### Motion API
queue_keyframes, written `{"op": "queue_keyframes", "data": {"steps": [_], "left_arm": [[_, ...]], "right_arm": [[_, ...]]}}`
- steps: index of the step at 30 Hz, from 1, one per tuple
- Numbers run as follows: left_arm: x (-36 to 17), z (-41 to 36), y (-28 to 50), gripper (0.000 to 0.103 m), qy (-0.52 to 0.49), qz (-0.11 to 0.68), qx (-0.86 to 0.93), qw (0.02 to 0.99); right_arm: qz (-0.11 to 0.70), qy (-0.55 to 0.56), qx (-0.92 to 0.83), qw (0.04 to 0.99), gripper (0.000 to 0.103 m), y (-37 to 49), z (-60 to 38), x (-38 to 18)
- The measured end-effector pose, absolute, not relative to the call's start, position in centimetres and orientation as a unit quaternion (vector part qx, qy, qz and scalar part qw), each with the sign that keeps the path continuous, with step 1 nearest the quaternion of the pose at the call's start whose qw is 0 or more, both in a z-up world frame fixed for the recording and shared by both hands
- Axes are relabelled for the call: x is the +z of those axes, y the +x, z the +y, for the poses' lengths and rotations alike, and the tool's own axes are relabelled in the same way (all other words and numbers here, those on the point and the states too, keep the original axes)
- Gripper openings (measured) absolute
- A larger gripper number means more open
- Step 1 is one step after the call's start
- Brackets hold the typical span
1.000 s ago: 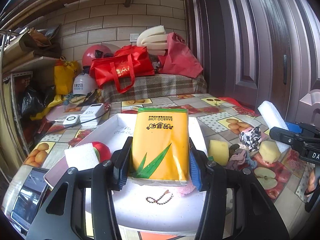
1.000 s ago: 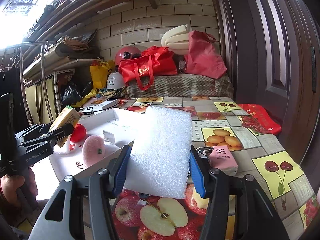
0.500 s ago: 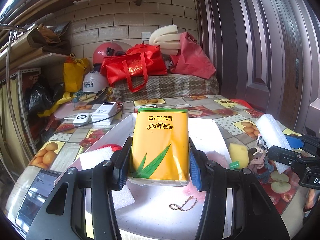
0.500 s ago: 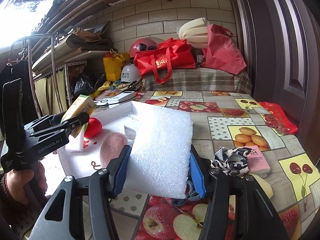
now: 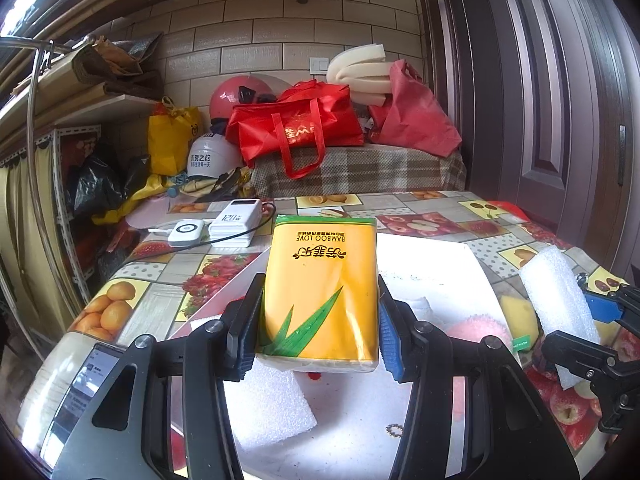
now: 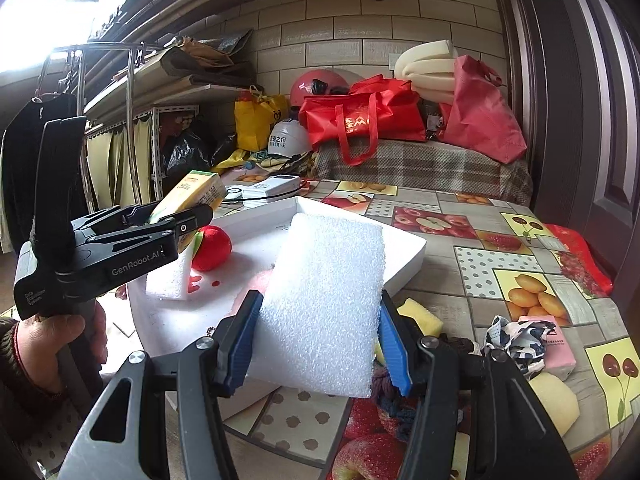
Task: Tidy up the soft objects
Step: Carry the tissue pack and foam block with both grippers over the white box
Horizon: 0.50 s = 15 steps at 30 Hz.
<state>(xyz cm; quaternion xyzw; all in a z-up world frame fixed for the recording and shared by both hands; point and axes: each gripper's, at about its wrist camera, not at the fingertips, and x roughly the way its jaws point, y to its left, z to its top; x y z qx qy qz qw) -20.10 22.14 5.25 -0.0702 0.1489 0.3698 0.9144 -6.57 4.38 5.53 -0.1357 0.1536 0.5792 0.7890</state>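
A person works two handheld grippers over a white tray on a fruit-print tablecloth. The left gripper has its jaws closed on a yellow tissue pack, carried above the tray's near end; the right gripper is clamped on a white foam block, held at the tray's near right edge. Already in the tray lie a red plush ball, a smaller foam piece, a pink puff and a bead chain. Beside the tray's right side, a yellow sponge, a patterned cloth and a pink packet wait on the table. To finish this step well, each load should probably be lowered onto bare tray floor, clear of the ball and puff, and set flat before the pads let go. The grippers sit close together, so placing one item at a time would likely avoid a clash.
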Motion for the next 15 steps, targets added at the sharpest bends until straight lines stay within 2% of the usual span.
{"op": "queue_keyframes", "data": {"steps": [11, 15], "left_arm": [[5.3, 23.3, -18.6, 0.050, -0.051, 0.161, 0.392, 0.904], [5.0, 24.7, -18.5, 0.050, -0.079, 0.174, 0.391, 0.901]], "right_arm": [[0.180, -0.115, 0.575, 0.790, 0.056, -4.8, 9.0, 5.4], [0.187, -0.112, 0.560, 0.799, 0.056, -3.9, 11.3, 5.3]]}}
